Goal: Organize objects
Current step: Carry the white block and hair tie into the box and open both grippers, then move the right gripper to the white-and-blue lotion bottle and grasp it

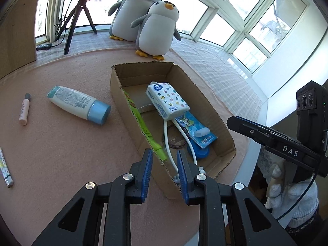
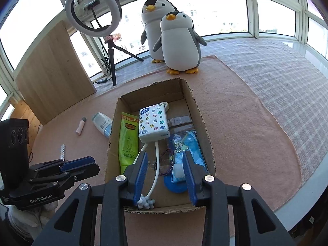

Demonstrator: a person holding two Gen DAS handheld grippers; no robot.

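Note:
An open cardboard box (image 1: 207,104) (image 2: 202,121) sits on the pink mat. Inside lie a tissue pack (image 1: 167,100) (image 2: 152,124), a green packet (image 1: 143,123) (image 2: 128,141), a blue packet (image 1: 196,129) (image 2: 191,147) and a white cable (image 1: 169,143) (image 2: 156,164). Outside, to its left, lie a white bottle with a blue cap (image 1: 79,104) (image 2: 102,123), a pink tube (image 1: 24,109) (image 2: 80,125) and a patterned stick (image 1: 5,167) (image 2: 62,151). My left gripper (image 1: 165,155) is open and empty over the box's near left wall. My right gripper (image 2: 165,160) is open and empty above the box's near end.
Two plush penguins (image 1: 143,18) (image 2: 174,39) stand beyond the box. A ring light on a tripod (image 2: 93,12) and a wooden board (image 2: 51,71) stand at the back left. The table edge (image 2: 297,201) runs close on the right. Each gripper shows in the other's view.

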